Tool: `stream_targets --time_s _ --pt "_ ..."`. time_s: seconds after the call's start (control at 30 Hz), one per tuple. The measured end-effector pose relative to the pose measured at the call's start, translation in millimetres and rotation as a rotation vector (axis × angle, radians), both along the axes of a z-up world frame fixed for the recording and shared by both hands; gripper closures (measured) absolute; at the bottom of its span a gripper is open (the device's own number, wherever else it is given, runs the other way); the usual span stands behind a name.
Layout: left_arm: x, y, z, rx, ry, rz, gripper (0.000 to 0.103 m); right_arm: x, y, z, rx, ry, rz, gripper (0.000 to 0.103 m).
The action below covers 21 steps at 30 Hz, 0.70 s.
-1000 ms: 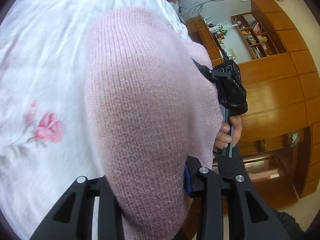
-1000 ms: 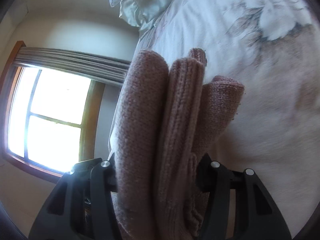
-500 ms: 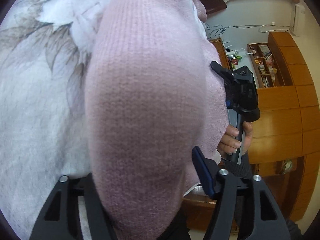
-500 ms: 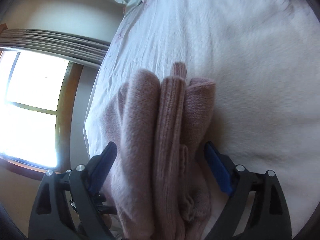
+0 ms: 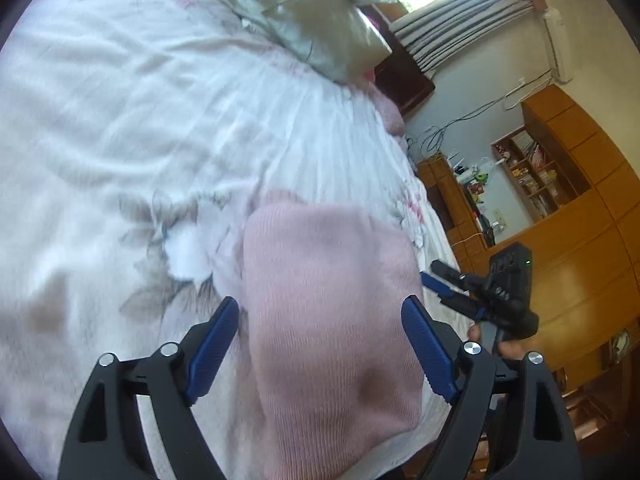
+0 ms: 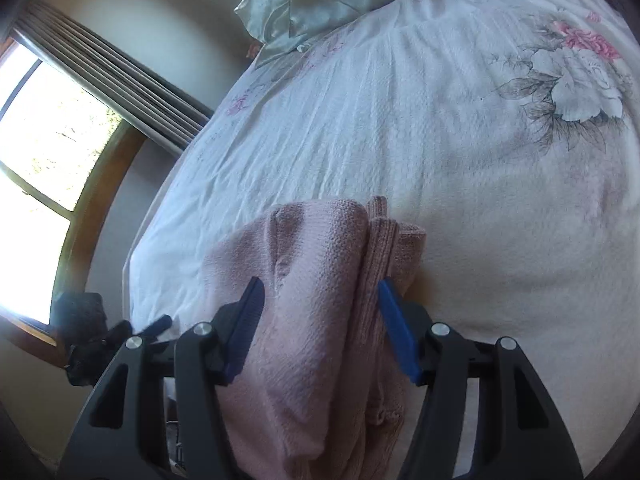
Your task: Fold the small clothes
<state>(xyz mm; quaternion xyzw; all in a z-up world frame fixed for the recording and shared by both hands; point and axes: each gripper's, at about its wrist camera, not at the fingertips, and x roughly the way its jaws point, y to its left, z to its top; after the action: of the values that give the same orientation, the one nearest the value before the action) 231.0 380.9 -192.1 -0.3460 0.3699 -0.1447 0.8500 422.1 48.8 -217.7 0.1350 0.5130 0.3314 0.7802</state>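
Left wrist view is showing the left gripper (image 5: 320, 320) spreading apart around the folded pink sweater (image 5: 328, 300), lying near the bed (image 5: 120, 100) edge; the right gripper (image 6: 320, 300) is also parting, so folding looks finished.

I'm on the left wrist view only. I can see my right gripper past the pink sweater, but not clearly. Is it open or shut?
Observer: Open. In the right wrist view, the right gripper has its jaws standing apart, one on each side of the pink knit sweater's folded end.
Operator: How does that end of the fold look?
Observer: Several layers are stacked together there, with a ribbed edge showing on the right of the stack. The stack lies on the floral bedspread.
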Motion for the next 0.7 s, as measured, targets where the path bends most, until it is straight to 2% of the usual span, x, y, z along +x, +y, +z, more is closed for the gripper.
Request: stream_targets --time_s 0.03,0.07,0.1,0.13,0.2,0.27,0.37,0.43,0.5,0.53,0.6,0.7 --pt "6 2 2 0.022 -0.024 -0.019 0.018 2 4 -5 -0.031 -0.001 -0.006 0.048" --pt "14 -1 5 0.044 -0.047 -0.041 0.018 1 3 -11 -0.040 0.001 0.004 0.057" --pt "21 -7 5 0.062 -0.065 -0.067 0.018 2 6 -13 -0.043 -0.004 0.013 0.072" --pt "28 -12 4 0.078 -0.078 -0.094 0.018 4 5 -15 -0.037 -0.013 0.009 0.078" --pt "40 -24 -2 0.088 -0.094 -0.144 0.018 10 -4 -21 -0.029 -0.005 -0.016 0.083" --pt "44 -33 -15 0.069 -0.096 -0.202 0.018 20 -14 -39 -0.038 0.037 -0.046 0.084" --pt "48 -46 -32 0.101 -0.085 -0.243 0.018 26 -16 -54 -0.012 0.068 -0.046 0.080" --pt "49 -48 -36 0.134 -0.063 -0.246 0.017 23 -16 -49 -0.028 0.051 -0.042 0.065" --pt "45 -50 -28 0.183 -0.050 -0.251 0.018 19 -17 -39 -0.014 0.042 -0.056 0.064" --pt "42 -52 -19 0.233 -0.053 -0.242 0.018 13 -21 -30 -0.002 0.024 -0.069 0.064" --pt "34 -53 2 0.301 -0.096 -0.225 0.018 -4 -26 -7 0.013 -0.030 -0.084 0.064" --pt "35 -57 17 0.297 -0.115 -0.253 0.018 -30 -19 12 0.039 -0.062 -0.032 0.064"
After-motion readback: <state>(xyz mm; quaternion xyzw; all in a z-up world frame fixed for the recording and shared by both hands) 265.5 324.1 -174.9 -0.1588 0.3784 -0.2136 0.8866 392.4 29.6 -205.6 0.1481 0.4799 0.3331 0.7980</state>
